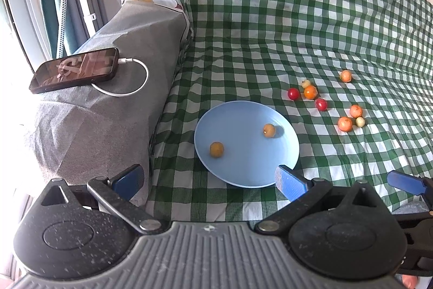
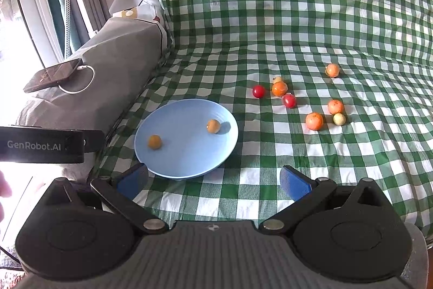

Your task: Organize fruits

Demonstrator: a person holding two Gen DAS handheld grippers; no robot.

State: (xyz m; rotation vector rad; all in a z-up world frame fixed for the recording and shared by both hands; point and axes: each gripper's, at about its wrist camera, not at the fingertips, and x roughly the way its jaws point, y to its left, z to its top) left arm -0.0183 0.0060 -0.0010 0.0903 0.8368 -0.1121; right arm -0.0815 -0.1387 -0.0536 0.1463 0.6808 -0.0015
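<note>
On the green checked cloth, blue plate sits near-left, holding two yellow-orange fruits. Right of it, well apart from the rim, eight loose fruits: four orange, two red, two small pale ones. Left gripper and right gripper both hover near the plate's near edge, jaws wide, nothing held. Judging by this, two in, eight left — early stage. Phone charging far left, irrelevant.

Blown-out left glare, fisheye-warped edges

Checked cloth under blue plate, scattered fruits.
</note>
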